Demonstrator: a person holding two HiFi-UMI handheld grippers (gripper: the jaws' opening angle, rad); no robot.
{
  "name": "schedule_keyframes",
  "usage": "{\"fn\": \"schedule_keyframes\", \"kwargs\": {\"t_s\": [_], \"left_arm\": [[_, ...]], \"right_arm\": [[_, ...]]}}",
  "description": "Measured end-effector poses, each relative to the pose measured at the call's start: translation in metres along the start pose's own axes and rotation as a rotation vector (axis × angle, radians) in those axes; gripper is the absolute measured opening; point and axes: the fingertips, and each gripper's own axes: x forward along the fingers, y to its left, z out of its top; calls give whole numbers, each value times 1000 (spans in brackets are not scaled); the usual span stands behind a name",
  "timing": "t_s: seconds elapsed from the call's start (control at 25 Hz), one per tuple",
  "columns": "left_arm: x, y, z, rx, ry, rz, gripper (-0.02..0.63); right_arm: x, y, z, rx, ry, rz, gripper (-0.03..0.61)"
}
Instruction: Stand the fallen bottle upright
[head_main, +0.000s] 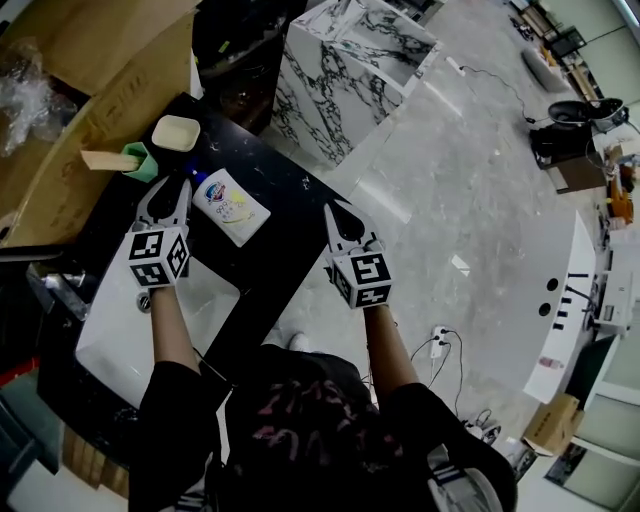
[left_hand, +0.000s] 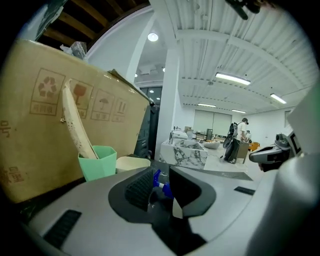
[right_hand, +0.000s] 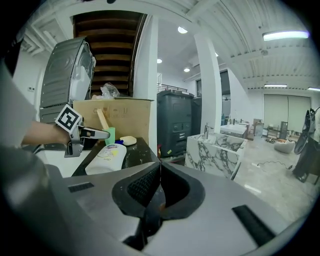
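A white bottle (head_main: 232, 208) with a blue cap lies on its side on the black counter (head_main: 285, 235); the right gripper view shows the bottle (right_hand: 106, 157) lying flat too. My left gripper (head_main: 170, 190) is just left of the bottle's cap end, jaws open. In the left gripper view the blue cap (left_hand: 159, 181) shows in the gap of that gripper (left_hand: 161, 175), with neither pad on it. The right gripper (head_main: 335, 212) hovers at the counter's right edge, apart from the bottle. Its jaws meet with nothing between them (right_hand: 159, 167).
A green cup (head_main: 140, 160) holding a wooden spatula and a cream dish (head_main: 176, 132) stand beyond the bottle. A cardboard box (head_main: 60, 150) rises behind them. A white sink (head_main: 120, 330) lies under my left arm. A marble block (head_main: 350, 70) stands on the floor further back.
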Motion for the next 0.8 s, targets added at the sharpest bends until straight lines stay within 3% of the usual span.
{"fn": "schedule_keyframes", "kwargs": {"t_s": [0.36, 0.68, 0.8], "left_arm": [[41, 17, -22, 26, 113, -26, 160], [60, 22, -22, 63, 150, -71, 156], [62, 14, -22, 66, 156, -128, 104]], "right_arm": [[-12, -16, -30, 12, 50, -8, 14], [1, -20, -32, 21, 59, -11, 14], [7, -21, -32, 28, 59, -11, 15]]}}
